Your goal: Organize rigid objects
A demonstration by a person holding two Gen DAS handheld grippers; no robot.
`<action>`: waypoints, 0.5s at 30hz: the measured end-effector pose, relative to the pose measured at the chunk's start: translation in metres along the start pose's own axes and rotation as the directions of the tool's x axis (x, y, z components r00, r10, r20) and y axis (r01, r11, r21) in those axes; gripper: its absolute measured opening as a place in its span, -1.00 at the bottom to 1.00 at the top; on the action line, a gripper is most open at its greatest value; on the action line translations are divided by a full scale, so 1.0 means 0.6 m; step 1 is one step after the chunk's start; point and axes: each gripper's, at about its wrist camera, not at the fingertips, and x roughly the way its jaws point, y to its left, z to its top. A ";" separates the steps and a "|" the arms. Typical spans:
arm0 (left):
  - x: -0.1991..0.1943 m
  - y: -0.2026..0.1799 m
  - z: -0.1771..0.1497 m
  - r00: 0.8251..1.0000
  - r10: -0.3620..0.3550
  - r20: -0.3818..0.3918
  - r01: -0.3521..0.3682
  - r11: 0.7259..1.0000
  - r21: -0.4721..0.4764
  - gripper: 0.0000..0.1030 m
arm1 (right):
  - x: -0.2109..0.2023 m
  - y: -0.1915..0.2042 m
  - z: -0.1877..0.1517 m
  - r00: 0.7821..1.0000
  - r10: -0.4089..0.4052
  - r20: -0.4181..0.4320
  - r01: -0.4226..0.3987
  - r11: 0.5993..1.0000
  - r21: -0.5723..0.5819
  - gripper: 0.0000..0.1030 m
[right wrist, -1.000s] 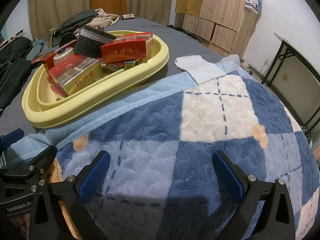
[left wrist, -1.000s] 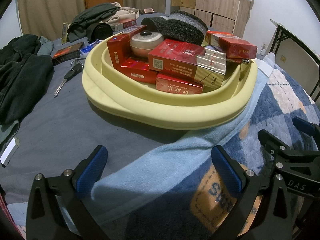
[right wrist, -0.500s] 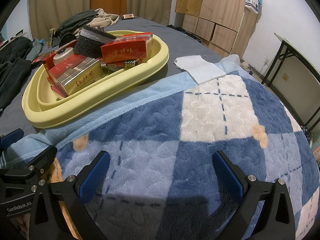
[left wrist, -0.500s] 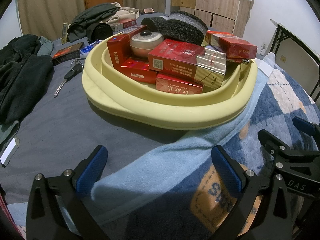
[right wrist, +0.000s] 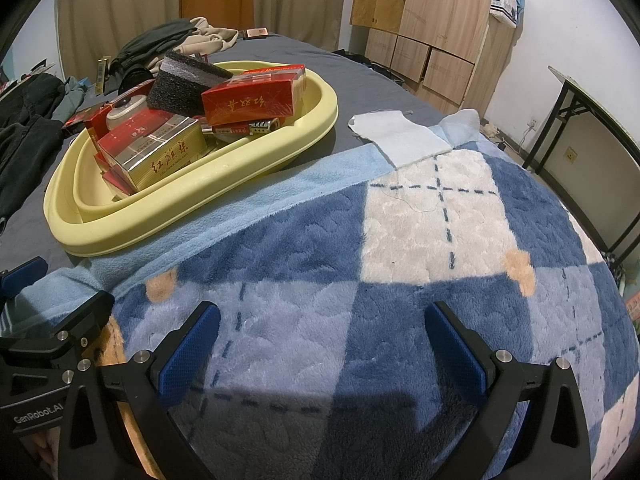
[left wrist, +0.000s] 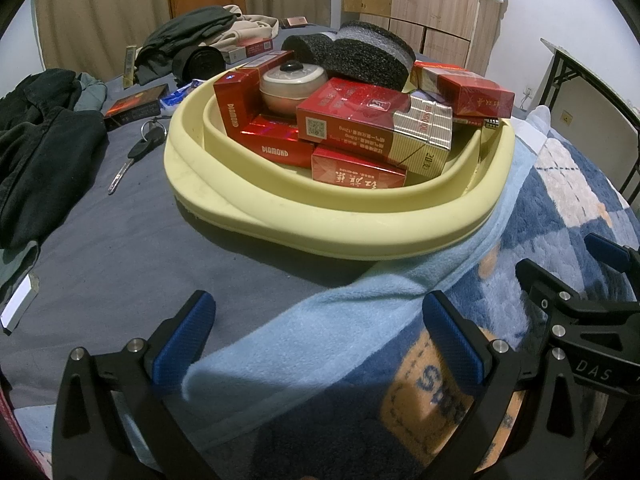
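Observation:
A pale yellow basin (left wrist: 280, 220) sits on the grey bed, also in the right wrist view (right wrist: 192, 200). It holds several red cigarette boxes (left wrist: 360, 124), a cream jar (left wrist: 292, 84) and black foam blocks (left wrist: 360, 56). My left gripper (left wrist: 316, 332) is open and empty, low in front of the basin over a light blue towel edge (left wrist: 332, 320). My right gripper (right wrist: 320, 340) is open and empty over the blue checked blanket (right wrist: 420, 248), right of the basin. Each gripper shows at the edge of the other's view.
A key (left wrist: 132, 156), a dark red box (left wrist: 136, 106) and dark clothes (left wrist: 44, 152) lie left of the basin. More clothes (left wrist: 200, 36) lie behind it. A white cloth (right wrist: 400, 140) lies on the bed. Wooden cabinets (right wrist: 440, 20) and a folding table (right wrist: 592, 112) stand to the right.

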 end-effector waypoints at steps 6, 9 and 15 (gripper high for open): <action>0.000 0.001 0.001 1.000 -0.001 0.000 0.001 1.000 -0.001 1.00 | 0.000 0.000 0.000 1.000 0.000 0.000 0.000 1.000 0.000 0.99; 0.000 0.000 0.001 1.000 0.000 0.000 0.000 1.000 0.000 1.00 | 0.000 -0.001 0.000 1.000 0.000 0.000 0.000 1.000 0.000 0.99; 0.000 0.000 0.001 1.000 0.000 0.000 0.000 1.000 0.000 1.00 | -0.001 0.001 0.000 1.000 -0.001 0.000 0.001 1.000 0.000 0.99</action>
